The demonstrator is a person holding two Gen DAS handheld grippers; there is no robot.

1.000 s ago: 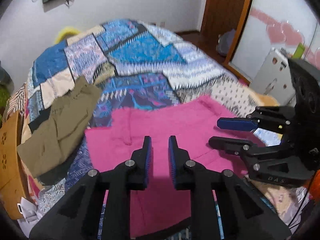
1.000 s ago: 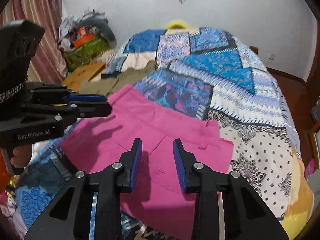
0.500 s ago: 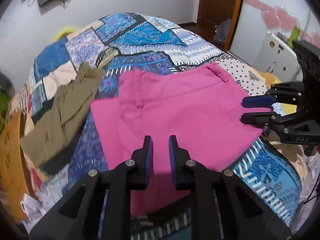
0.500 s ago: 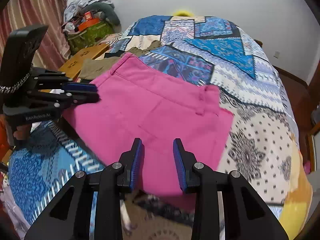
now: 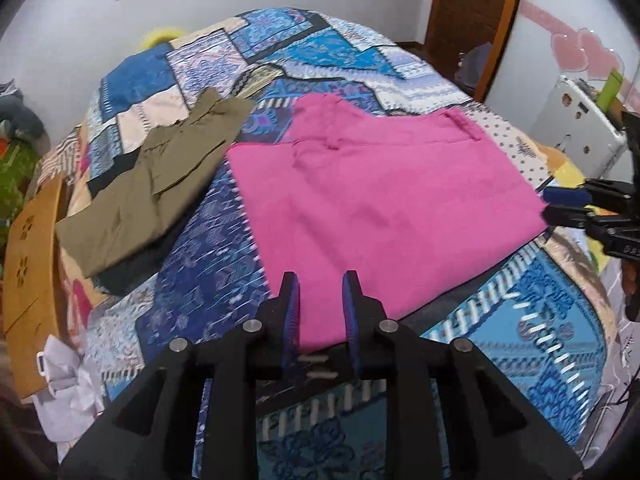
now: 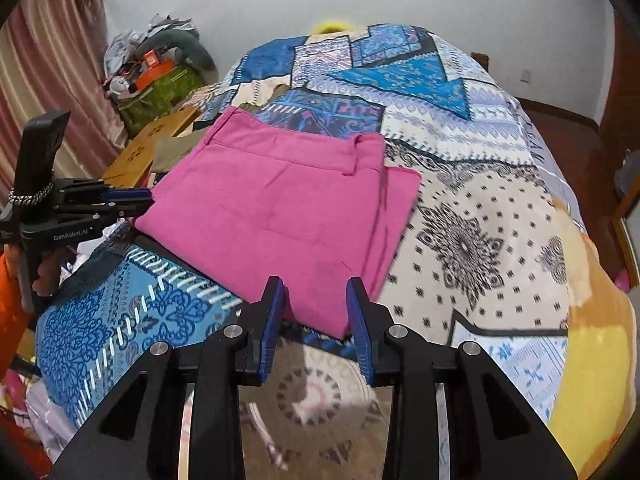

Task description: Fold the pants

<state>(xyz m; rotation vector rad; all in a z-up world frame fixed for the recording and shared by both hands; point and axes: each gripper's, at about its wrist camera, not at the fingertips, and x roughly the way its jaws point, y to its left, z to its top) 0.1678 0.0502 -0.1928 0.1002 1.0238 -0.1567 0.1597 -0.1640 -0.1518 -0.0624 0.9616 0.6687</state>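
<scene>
1. The pink pants (image 5: 380,204) lie folded flat on the patchwork bedspread (image 5: 328,48), in the near half of the bed, waistband toward the far side and the folded lower edge toward the near side.
2. The left gripper (image 5: 319,280) hangs over the near-left corner of the pants. In its own view the pink cloth shows through the gap between the blue pads, and I cannot tell whether the cloth sits between them or only lies behind. The jaws stand a little apart and are opening; the pads do not press on the fabric.
3. The right gripper (image 6: 314,286) hangs over the near-right corner of the pants. Its jaws stand apart with a clear gap, and the corner of the pink cloth shows in that gap without either pad touching it.
4. In the left view the right gripper (image 5: 560,204) appears at the right edge of the pants, just beside the cloth.
5. In the right view the left gripper (image 6: 140,198) appears at the left edge of the pants, close to the cloth.
6. Olive pants (image 5: 160,176) lie to the left of the pink ones, apart from them.
7. A tan cardboard box (image 5: 32,248) stands at the left edge of the bed.
</scene>
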